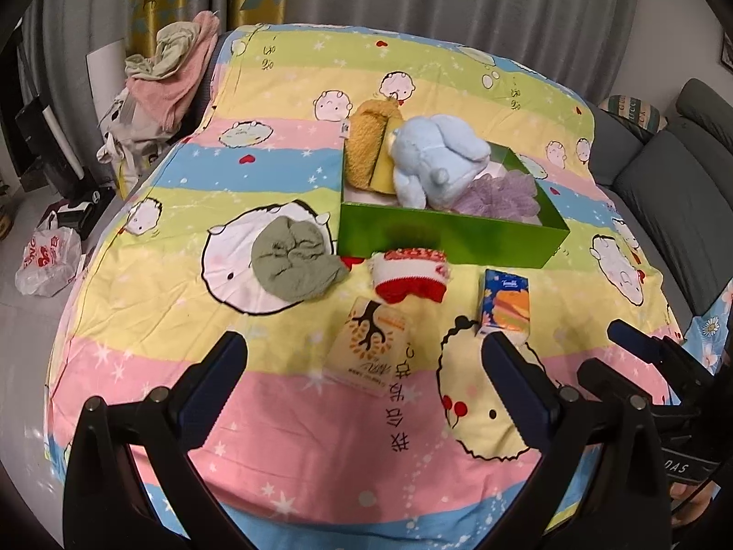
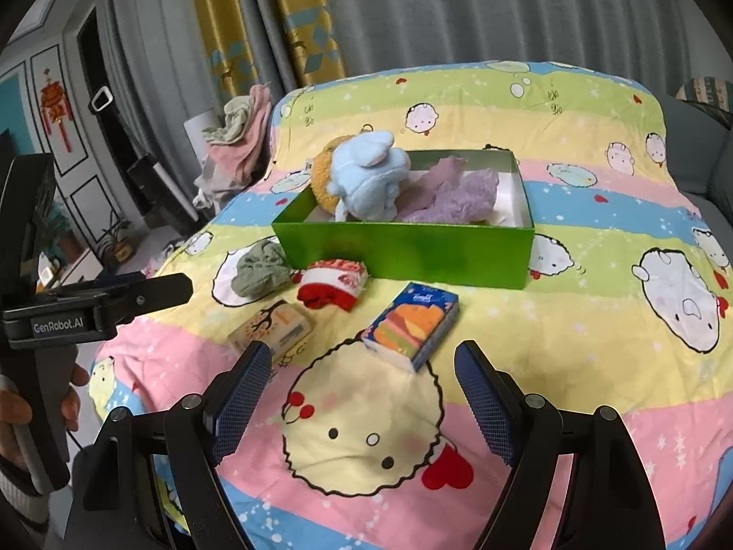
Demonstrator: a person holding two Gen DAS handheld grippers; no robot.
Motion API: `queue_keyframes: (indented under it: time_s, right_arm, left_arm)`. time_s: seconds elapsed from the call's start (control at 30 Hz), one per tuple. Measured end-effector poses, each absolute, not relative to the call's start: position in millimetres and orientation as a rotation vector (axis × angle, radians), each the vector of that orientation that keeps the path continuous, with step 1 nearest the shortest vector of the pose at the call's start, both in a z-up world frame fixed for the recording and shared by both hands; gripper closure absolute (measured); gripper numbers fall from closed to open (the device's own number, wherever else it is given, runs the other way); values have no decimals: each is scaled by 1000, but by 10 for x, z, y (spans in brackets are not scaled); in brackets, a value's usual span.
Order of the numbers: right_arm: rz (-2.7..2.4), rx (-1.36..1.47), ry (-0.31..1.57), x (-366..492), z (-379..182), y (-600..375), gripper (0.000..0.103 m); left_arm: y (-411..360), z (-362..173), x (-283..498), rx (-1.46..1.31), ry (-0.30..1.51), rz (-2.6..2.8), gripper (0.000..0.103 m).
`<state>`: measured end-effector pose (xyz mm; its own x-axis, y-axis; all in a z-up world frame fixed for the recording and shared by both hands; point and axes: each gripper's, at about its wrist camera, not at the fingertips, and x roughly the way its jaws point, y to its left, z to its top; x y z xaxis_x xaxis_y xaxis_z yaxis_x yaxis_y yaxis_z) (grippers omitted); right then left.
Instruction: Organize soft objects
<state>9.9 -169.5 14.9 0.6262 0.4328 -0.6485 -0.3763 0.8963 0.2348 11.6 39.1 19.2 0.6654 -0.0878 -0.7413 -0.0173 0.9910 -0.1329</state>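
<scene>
A green box [image 1: 449,233] [image 2: 403,252] on the striped bedsheet holds a light blue plush [image 1: 435,160] [image 2: 366,174], an orange plush [image 1: 369,146] and a purple mesh puff [image 1: 499,192] [image 2: 458,197]. In front of the box lie a grey-green cloth [image 1: 293,261] [image 2: 261,268], a red and white knit piece [image 1: 412,275] [image 2: 334,282], a cream tissue pack [image 1: 369,343] [image 2: 270,327] and a blue tissue pack [image 1: 504,302] [image 2: 412,325]. My left gripper [image 1: 362,385] is open and empty, just short of the cream pack. My right gripper [image 2: 362,398] is open and empty, just short of the blue pack.
A heap of pink and grey clothes [image 1: 169,73] [image 2: 238,137] sits past the bed's far left corner. A white plastic bag [image 1: 46,261] lies on the floor at left. A grey sofa [image 1: 678,183] runs along the right side. A hand [image 2: 27,412] holds the left gripper's handle.
</scene>
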Motion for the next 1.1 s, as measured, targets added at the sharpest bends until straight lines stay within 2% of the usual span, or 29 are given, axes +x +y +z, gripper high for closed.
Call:
queue_keyframes:
  time_s: [1.1]
  right_arm:
    - [627,4,917,181,-381,-1041,20]
  left_arm:
    - [750,-473,304,-279,967,-207,1]
